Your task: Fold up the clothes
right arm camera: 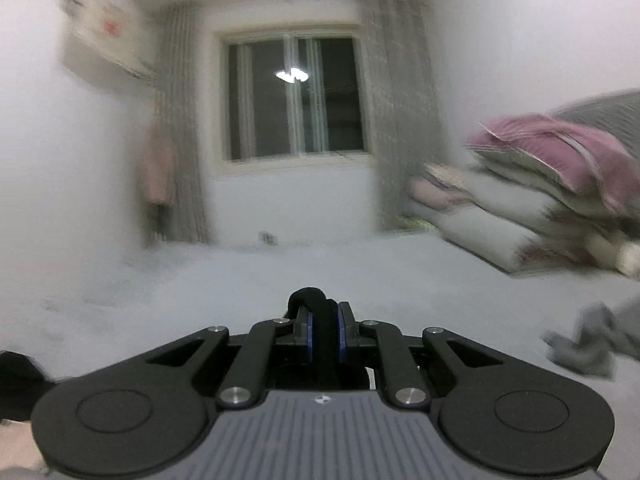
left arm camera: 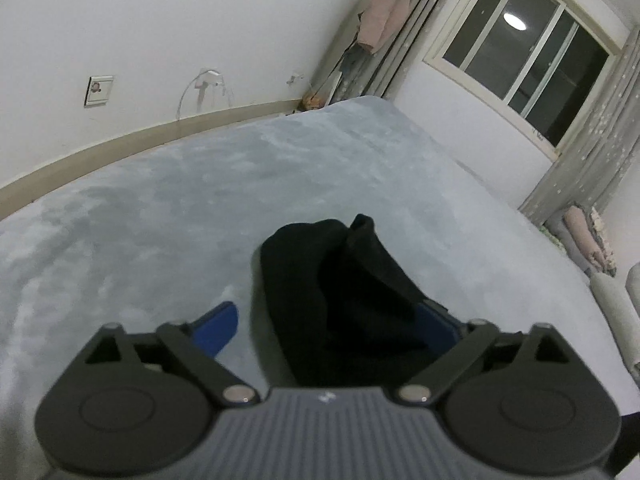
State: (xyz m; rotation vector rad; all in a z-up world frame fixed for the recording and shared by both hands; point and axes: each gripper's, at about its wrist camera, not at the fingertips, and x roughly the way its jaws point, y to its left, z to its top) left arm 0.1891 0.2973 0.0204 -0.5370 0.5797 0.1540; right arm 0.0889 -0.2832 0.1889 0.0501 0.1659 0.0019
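Both tongs meet one black garment [left arm camera: 340,292] on the bed [left arm camera: 160,208]: the left tongs [left arm camera: 332,328] stand spread wide around it, the right tongs [right arm camera: 325,334] pinch a fold tight. It looks light, soft and floppy, likely to sag; hems or corners give the best hold.

Count: 1 black garment [left arm camera: 340,300]; 1 grey cloth [right arm camera: 588,340]; 2 claws, left claw [left arm camera: 328,320] and right claw [right arm camera: 324,330]; 1 bed [left arm camera: 160,208]; 1 window [right arm camera: 296,96].
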